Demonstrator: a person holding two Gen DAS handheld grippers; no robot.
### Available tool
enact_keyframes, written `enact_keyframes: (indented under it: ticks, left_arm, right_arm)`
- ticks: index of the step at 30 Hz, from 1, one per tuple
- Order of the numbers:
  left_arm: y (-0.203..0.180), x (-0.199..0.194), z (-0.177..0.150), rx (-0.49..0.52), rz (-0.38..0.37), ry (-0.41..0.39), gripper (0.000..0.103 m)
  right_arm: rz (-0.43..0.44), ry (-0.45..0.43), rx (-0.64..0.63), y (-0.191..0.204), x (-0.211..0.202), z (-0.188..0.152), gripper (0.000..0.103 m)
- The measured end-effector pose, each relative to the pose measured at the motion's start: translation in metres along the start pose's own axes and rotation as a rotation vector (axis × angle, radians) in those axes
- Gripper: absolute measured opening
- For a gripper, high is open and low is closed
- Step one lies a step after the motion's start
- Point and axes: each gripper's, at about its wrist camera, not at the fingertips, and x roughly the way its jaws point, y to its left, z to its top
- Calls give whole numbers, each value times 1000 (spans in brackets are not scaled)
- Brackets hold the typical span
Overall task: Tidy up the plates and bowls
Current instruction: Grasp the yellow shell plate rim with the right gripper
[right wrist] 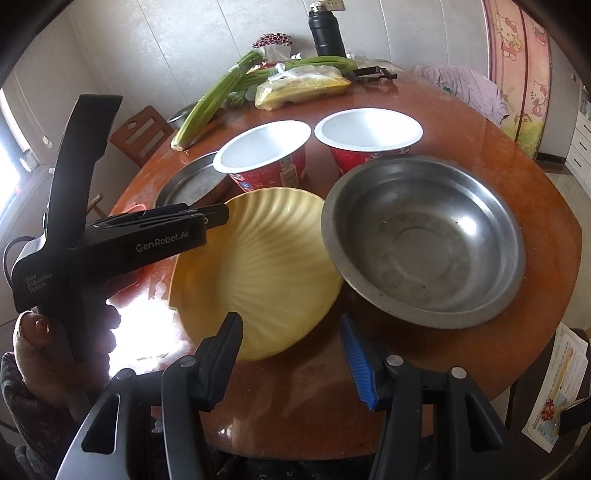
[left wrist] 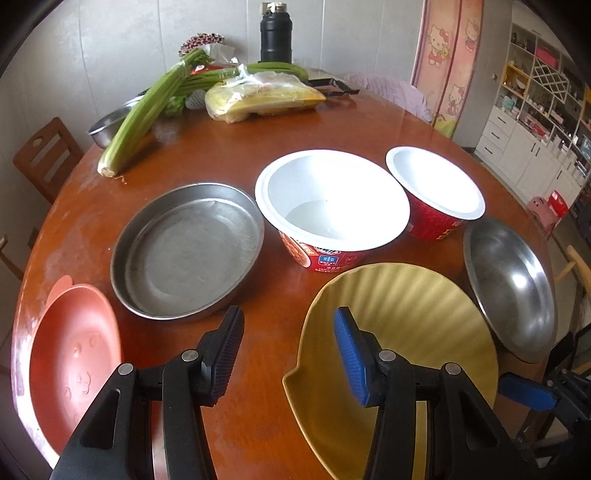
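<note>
A yellow ribbed plate [left wrist: 406,314] [right wrist: 258,266] lies at the round table's near side. Left of it sit a flat steel pan [left wrist: 188,251] [right wrist: 192,181] and a coral plate [left wrist: 74,354]. To its right is a wide steel bowl [left wrist: 513,280] [right wrist: 424,240]. Behind stand two red paper bowls [left wrist: 332,199] [left wrist: 436,184] [right wrist: 266,151] [right wrist: 369,129] with white insides. My left gripper [left wrist: 290,354] [right wrist: 218,218] hangs open over the yellow plate's left rim, holding nothing. My right gripper [right wrist: 291,360] is open above that plate's near rim, also holding nothing.
Celery stalks [left wrist: 147,110], a bag of yellow noodles [left wrist: 262,98] and a black flask [left wrist: 276,35] crowd the table's far side. A wooden chair [left wrist: 48,155] stands at the left. Printed paper [right wrist: 557,387] lies off the table at the lower right.
</note>
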Motion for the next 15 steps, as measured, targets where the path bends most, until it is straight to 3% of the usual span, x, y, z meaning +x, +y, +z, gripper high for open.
enact_keyframes:
  ticks: [10,15]
  left_arm:
    - [-2,20,6,7,-45,8,52]
    - [-4,19,2,11,-62,-2,45]
  right_arm:
    - [-8,20,-24,5,18,7,54]
    - [3,21,-50,7,23,9,54]
